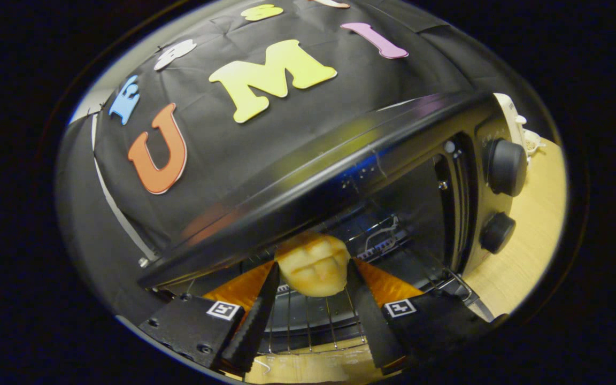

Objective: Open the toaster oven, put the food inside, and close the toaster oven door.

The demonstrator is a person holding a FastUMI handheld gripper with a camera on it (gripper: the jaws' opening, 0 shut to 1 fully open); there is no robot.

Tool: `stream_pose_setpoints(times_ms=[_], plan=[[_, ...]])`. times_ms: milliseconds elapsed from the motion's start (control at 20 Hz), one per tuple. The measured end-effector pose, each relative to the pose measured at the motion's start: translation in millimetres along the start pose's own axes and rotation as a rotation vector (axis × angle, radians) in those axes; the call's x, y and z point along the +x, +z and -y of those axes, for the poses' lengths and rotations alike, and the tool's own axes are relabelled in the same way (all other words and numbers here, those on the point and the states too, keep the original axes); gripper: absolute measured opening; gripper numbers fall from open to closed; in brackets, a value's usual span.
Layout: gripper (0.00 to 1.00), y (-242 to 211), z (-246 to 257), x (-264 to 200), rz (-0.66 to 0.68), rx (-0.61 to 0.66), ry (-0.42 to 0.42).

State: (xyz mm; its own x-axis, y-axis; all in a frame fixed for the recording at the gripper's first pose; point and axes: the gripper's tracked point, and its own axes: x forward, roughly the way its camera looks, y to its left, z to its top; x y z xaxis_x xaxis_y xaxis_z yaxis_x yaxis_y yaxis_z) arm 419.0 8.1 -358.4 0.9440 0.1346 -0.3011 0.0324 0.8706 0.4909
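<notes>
A pale golden bread roll is pinched between my two fingers, with my gripper shut on it. The roll hangs just at the mouth of the black toaster oven, whose door is down and whose cavity gapes ahead. Under the roll lies the oven's wire rack. The view is tilted, so the oven's top edge slants across the scene above my fingers.
Two black knobs sit on the oven's control panel to the right of the cavity. The oven stands on a light wooden table. A white object stands behind the oven's right corner.
</notes>
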Motion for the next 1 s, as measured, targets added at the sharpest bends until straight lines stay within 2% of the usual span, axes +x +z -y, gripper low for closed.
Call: stream_pose_setpoints(times_ms=[150, 600, 1000], plan=[[1.0, 0, -1, -7, 0.006, -0.01, -0.016], [1.0, 11, -9, -74, 0.008, -0.012, 0.019], [1.0, -4, 6, -127, -0.022, -0.091, 0.007]])
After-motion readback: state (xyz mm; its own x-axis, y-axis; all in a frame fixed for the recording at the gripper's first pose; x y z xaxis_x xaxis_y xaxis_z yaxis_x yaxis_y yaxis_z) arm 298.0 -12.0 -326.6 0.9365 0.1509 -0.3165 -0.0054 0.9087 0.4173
